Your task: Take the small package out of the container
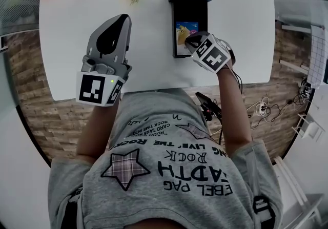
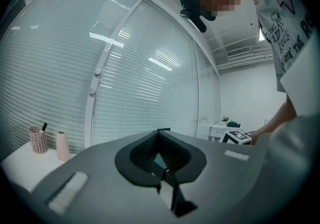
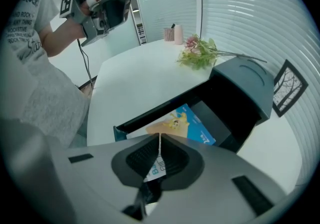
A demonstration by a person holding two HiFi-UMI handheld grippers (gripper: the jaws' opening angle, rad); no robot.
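The right hand-held gripper (image 3: pixel 159 137) has its jaws pressed together on the near edge of the package (image 3: pixel 182 120); a strip of printed wrapper shows in the slit between them. It points steeply down into the open near end of the container (image 3: pixel 239 85). From the pinch, the package runs ahead of the jaws and a little to their right. Its long axis lies along the container's length, and its far end is inside, under the dark cover. By my reading, getting it out depends on that line. A pull up and back along the axis, toward the person, should slide it free, while a sideways drag risks catching it on the container's walls.

The left hand-held gripper (image 1: pixel 122 18) is closed on nothing. It is held level over the worktop (image 1: pixel 77 33), well to the left of the right one and well apart from the container. The right is much the nearer.
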